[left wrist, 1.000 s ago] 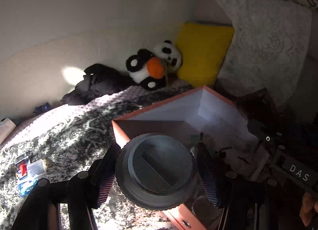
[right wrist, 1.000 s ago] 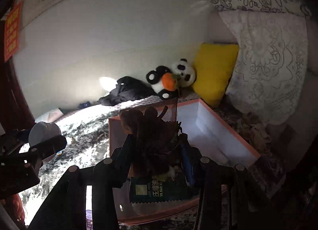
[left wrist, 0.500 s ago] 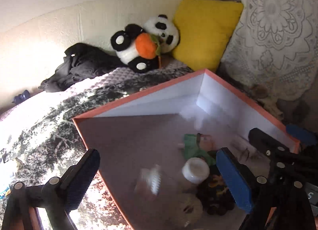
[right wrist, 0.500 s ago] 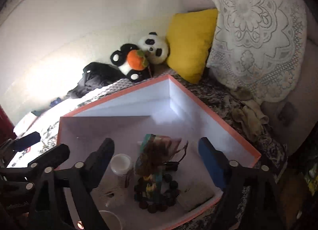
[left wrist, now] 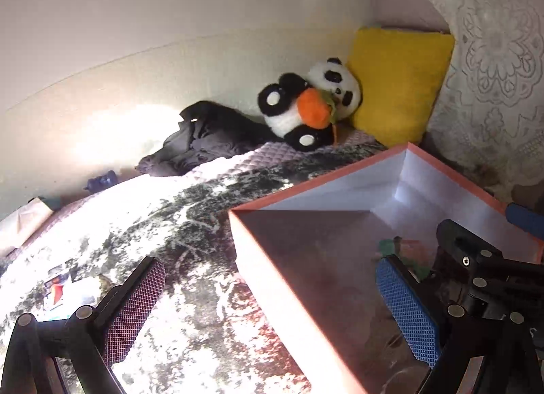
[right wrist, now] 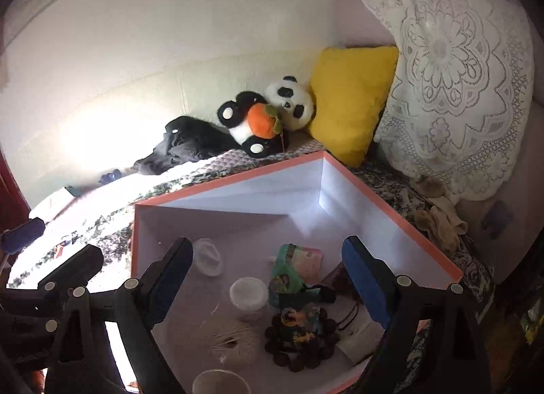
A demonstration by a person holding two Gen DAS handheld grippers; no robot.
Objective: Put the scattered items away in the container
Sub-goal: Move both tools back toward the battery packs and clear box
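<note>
— Gone from both tongs since a second ago: white round tub (right wrist: 248, 293) and dark snack packet (right wrist: 299, 329), now lying inside orange-rimmed white cardboard box (right wrist: 238, 176).
— Grip now?
— Left tongs (left wrist: 268, 264) opening, nothing between; right tongs (right wrist: 267, 244) spread wide, empty, above box floor.
— Left straddling the rim, why?
— Probably heading for small packets (left wrist: 68, 288) on patterned bed (left wrist: 204, 309).

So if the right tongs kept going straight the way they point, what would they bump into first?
Probably the things in the box. The right tongs are open and empty, aimed down into it. The white tub and green packet lie between the fingers' line; depth is unclear, so which comes first is hard to say.
</note>
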